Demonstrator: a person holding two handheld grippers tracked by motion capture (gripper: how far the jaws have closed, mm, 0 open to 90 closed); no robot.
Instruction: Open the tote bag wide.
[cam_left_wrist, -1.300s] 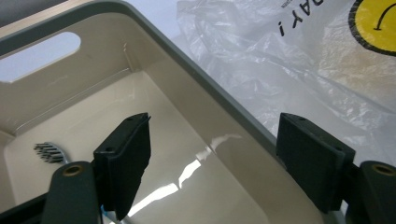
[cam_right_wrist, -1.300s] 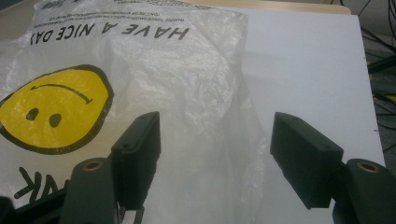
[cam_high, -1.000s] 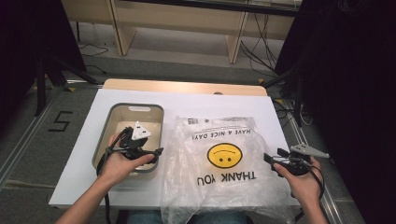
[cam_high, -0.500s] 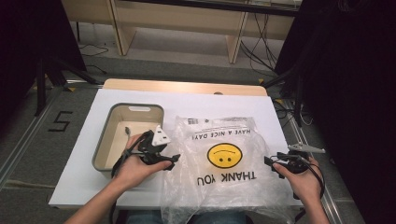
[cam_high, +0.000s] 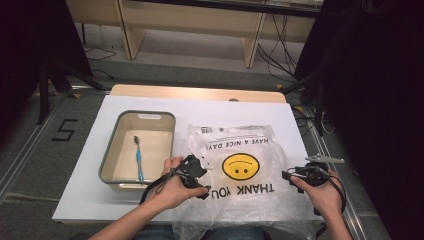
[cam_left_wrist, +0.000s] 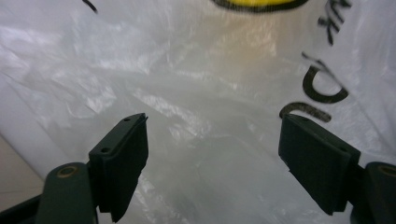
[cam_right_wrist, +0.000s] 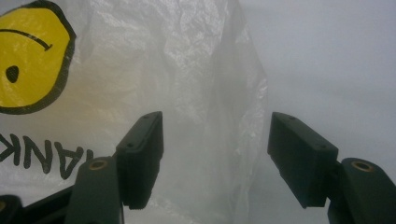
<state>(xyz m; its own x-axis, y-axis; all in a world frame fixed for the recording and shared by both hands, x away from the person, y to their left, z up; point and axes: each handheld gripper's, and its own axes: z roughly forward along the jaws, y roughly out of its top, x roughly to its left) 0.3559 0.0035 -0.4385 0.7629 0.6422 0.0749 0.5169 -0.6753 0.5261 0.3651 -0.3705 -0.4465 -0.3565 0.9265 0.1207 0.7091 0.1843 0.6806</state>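
Observation:
A clear plastic bag (cam_high: 270, 160) with a yellow smiley face and black lettering lies flat on the white table (cam_high: 85, 200). My left gripper (cam_high: 204, 177) is at the bag's left edge, low over the film. In the left gripper view the left gripper (cam_left_wrist: 212, 135) is open, its jaws just opened wider, and crinkled bag (cam_left_wrist: 196, 70) lies beyond them. My right gripper (cam_high: 286, 176) is at the bag's right edge. In the right gripper view the right gripper (cam_right_wrist: 215, 135) is open, slightly narrowed, with the bag's edge (cam_right_wrist: 233, 93) between the jaws, untouched.
A grey bin (cam_high: 107, 162) stands left of the bag with a blue toothbrush (cam_high: 139, 160) lying in it. Bare white table shows right of the bag (cam_right_wrist: 336, 56). A wooden strip (cam_high: 195, 92) runs along the table's far edge; the floor beyond holds cables and shelf legs.
My left hand has moved right from over the bin to the bag's left edge, which uncovers the toothbrush in the bin. The right hand has stayed at the bag's right edge.

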